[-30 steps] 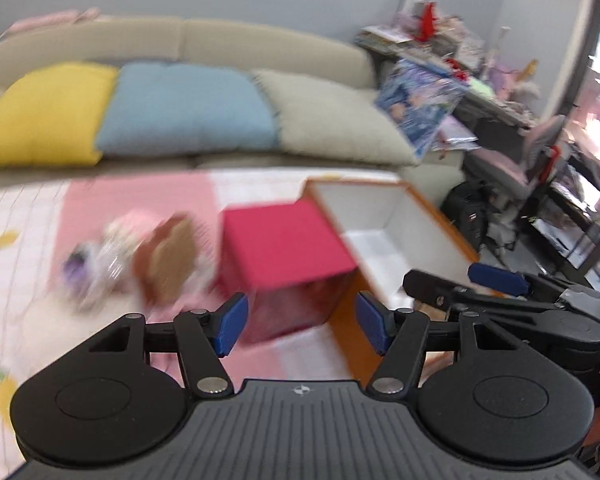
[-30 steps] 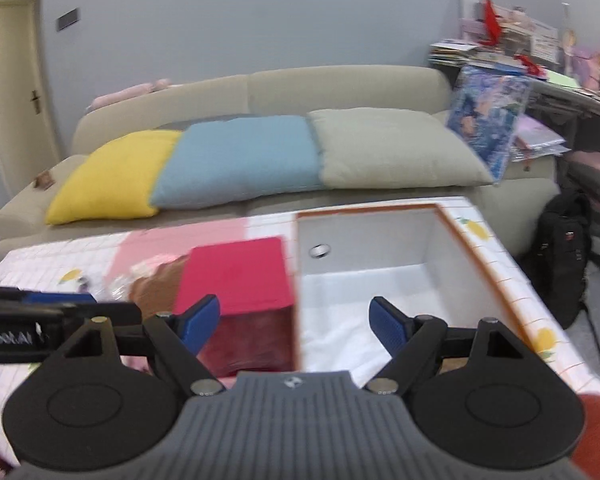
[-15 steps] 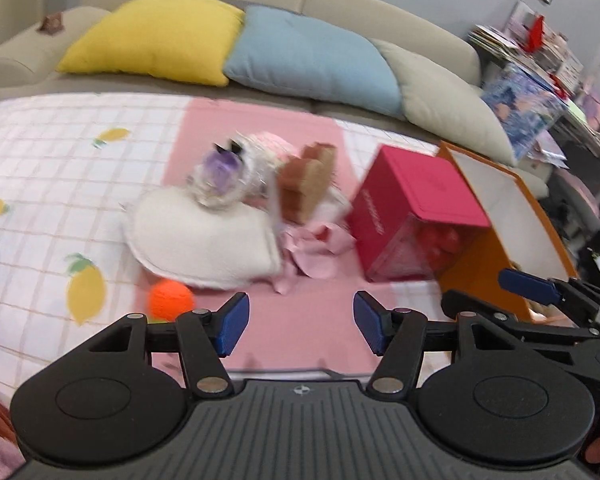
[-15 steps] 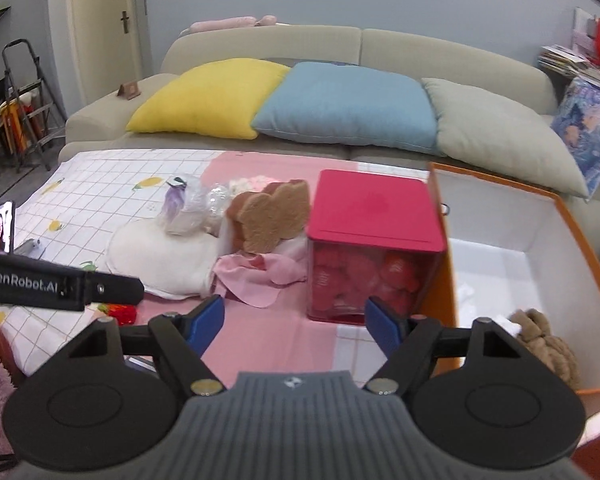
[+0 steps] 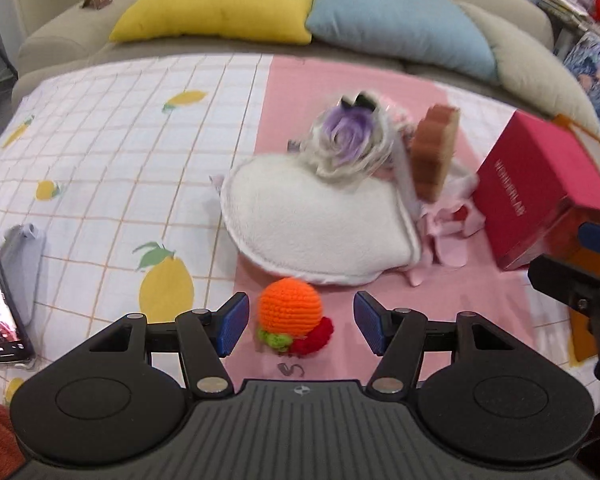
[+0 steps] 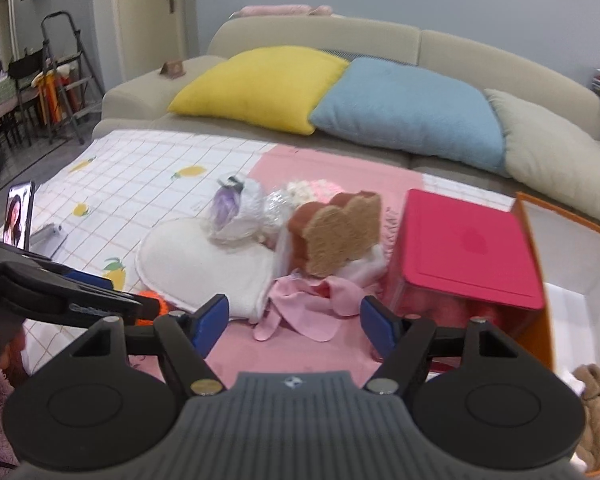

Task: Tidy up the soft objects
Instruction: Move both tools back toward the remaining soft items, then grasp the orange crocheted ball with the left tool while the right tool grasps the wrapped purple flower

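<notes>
Left gripper (image 5: 297, 329) tilted down over the pink mat (image 5: 480, 308). Jaws spread apart, nothing pinched. Orange crocheted ball (image 5: 290, 307), with a green and red bit at its base, lies on the mat in the gap between the blue pads; neither pad touches it.

Right gripper (image 6: 294, 319) also spread and empty; its jaws have just been closing a little, nothing between them. It faces a crumpled pink cloth (image 6: 308, 306) on the mat.

Soft pile just behind the ball: white heart-shaped cushion (image 5: 320, 224) flat on the mat, its left edge reaching onto the lemon-print sheet (image 5: 120, 152). On its far edge, a white fluffy toy with a purple swirl (image 5: 350, 146), blurred. Beside that, a brown toast-shaped plush (image 6: 336, 236) standing on edge, leaning on pale cloth. A crinkly clear wrapper (image 6: 278, 208) is wedged between toy and plush.

Containers: a red-lidded box (image 6: 466, 252) with clear sides, red items dimly seen inside, sits right of the pile and touches an orange-walled box (image 6: 534, 248) with a white lining. In that box's near corner lies a tan plush animal (image 6: 598, 412).

Surroundings: phone (image 6: 19, 214) propped at the sheet's left edge. Sofa (image 6: 480, 52) behind, with yellow cushion (image 6: 260, 84), blue cushion (image 6: 408, 108) and grey cushion (image 6: 556, 156) in a row.
</notes>
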`<state>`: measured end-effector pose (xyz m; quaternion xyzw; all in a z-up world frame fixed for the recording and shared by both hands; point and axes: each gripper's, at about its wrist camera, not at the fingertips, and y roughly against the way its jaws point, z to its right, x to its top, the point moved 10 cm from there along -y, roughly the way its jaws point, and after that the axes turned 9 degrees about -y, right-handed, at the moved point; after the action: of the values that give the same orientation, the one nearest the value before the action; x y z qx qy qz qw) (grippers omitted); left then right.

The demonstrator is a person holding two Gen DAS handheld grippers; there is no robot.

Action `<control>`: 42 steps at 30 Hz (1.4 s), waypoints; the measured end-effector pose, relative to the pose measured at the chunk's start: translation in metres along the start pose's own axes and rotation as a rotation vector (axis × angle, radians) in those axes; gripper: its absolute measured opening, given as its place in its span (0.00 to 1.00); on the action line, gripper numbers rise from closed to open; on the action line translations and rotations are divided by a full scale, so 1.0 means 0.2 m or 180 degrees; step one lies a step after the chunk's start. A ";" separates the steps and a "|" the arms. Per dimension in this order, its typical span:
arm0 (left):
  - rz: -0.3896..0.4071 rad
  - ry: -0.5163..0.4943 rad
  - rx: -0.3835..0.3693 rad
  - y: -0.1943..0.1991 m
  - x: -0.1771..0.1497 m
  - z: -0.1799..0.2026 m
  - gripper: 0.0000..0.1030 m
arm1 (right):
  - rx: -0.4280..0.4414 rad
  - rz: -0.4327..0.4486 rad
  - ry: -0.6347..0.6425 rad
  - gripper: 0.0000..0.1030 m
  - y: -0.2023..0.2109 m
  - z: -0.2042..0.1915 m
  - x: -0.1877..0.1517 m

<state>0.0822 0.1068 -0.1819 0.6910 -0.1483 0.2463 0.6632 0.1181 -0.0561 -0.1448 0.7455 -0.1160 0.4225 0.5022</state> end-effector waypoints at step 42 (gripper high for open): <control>0.0160 0.0379 -0.0112 0.05 0.24 -0.20 0.50 | 0.0299 -0.0236 0.0227 0.44 -0.74 -0.31 0.30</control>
<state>0.1105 0.1510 -0.1482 0.6593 -0.1302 0.3009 0.6766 0.2122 0.0809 -0.1883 0.7565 -0.0503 0.4349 0.4858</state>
